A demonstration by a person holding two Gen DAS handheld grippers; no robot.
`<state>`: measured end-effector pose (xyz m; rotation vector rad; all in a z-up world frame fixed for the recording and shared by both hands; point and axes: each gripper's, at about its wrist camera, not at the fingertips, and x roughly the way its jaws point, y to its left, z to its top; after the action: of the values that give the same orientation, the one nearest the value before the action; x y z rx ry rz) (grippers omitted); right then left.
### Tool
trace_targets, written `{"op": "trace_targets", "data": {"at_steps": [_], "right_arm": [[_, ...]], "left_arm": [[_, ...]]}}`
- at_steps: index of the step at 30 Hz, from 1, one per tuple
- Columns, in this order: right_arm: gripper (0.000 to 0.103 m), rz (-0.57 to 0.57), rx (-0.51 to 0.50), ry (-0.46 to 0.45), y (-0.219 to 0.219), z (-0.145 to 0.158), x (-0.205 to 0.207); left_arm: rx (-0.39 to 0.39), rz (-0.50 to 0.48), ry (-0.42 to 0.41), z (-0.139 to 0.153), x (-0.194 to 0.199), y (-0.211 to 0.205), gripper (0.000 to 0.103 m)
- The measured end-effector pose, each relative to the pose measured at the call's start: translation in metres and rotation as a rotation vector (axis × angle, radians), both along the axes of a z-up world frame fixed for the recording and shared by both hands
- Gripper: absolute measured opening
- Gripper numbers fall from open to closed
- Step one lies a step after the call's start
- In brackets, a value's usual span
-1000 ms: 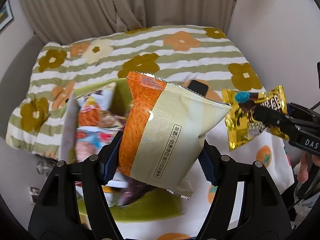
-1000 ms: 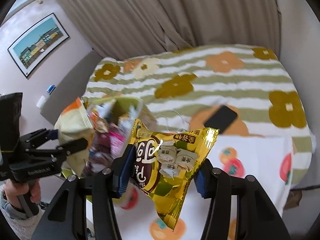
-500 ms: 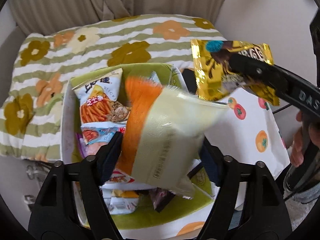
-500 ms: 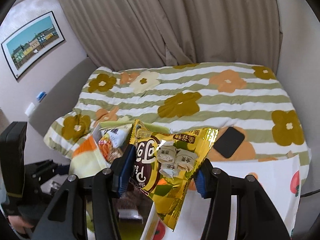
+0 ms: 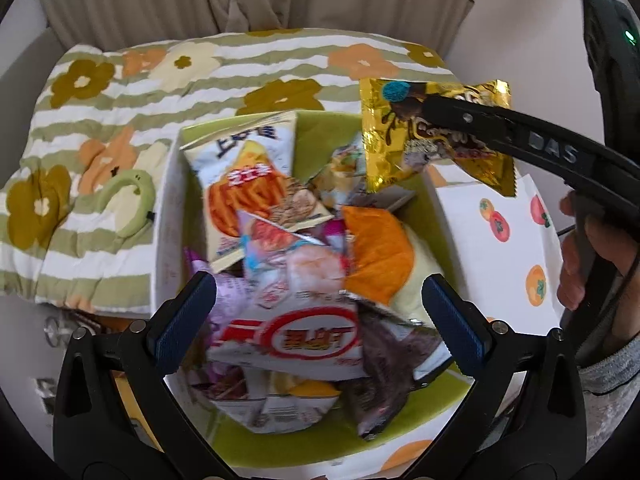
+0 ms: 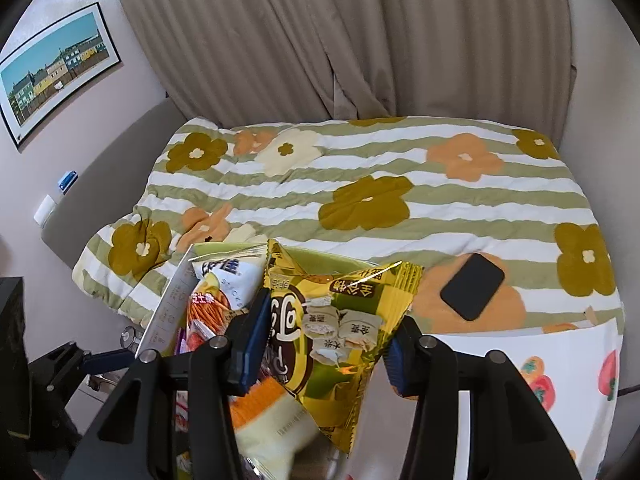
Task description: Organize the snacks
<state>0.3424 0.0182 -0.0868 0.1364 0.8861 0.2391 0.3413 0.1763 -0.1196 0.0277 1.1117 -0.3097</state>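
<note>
My left gripper (image 5: 320, 312) hangs over a green box (image 5: 168, 208) crammed with several snack packets. Its jaws are opening wide and nothing is between them. The orange and pale yellow bag (image 5: 380, 256) lies loose in the box just beyond the right pad, also seen blurred as the orange bag (image 6: 264, 412) in the right wrist view. My right gripper (image 6: 324, 352) is shut on a gold snack bag (image 6: 340, 328), its jaws closing tighter on it. In the left wrist view that gold bag (image 5: 436, 132) hangs over the box's far right corner.
The box stands on a bed with a striped floral quilt (image 6: 360, 168). A black phone (image 6: 472, 286) lies on the quilt to the right. A white cloth with orange fruit print (image 5: 500, 248) is right of the box, a green ring-shaped thing (image 5: 128, 200) left of it. Curtains hang behind.
The left gripper came over the box, opened and let the orange bag drop in. The right gripper carried the gold bag leftward to the box's edge.
</note>
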Motion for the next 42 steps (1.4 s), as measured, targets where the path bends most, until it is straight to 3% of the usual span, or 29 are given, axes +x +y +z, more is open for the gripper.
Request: {"op": "trace_targets", "data": {"at_steps": [3, 4, 5, 6, 7, 13, 18, 29, 35, 42], "right_arm": [[0.049, 0.007, 0.002, 0.02, 0.013, -0.009, 0.016], [0.058, 0.011, -0.005, 0.026, 0.016, -0.012, 0.019], [0.085, 0.008, -0.026, 0.034, 0.02, -0.016, 0.022], [0.099, 0.003, -0.04, 0.028, 0.022, -0.018, 0.022], [0.103, 0.001, -0.039, 0.004, 0.022, -0.018, 0.017], [0.103, 0.004, -0.061, -0.031, 0.02, -0.013, -0.011], [0.103, 0.026, -0.031, -0.062, 0.012, 0.005, -0.048], [0.103, -0.067, -0.055, -0.187, -0.052, 0.082, -0.184], [0.103, -0.143, -0.134, -0.215, -0.083, 0.093, -0.252], [0.103, -0.21, -0.19, -0.271, -0.102, 0.092, -0.318]], "left_arm": [[0.019, 0.007, -0.015, -0.001, 0.003, 0.007, 0.102], [0.023, 0.009, -0.019, -0.002, 0.004, 0.009, 0.102], [0.031, 0.014, -0.023, -0.003, 0.004, 0.011, 0.102], [0.036, 0.019, -0.025, -0.005, 0.004, 0.013, 0.102], [0.043, 0.026, -0.025, -0.007, 0.002, 0.015, 0.102], [0.054, 0.071, -0.032, -0.011, -0.016, 0.021, 0.102], [0.071, 0.101, -0.078, 0.005, -0.044, 0.015, 0.102], [0.068, 0.152, -0.284, 0.085, -0.153, -0.034, 0.102], [0.074, 0.183, -0.415, 0.115, -0.223, -0.056, 0.102], [0.066, 0.188, -0.499, 0.12, -0.285, -0.073, 0.102]]}}
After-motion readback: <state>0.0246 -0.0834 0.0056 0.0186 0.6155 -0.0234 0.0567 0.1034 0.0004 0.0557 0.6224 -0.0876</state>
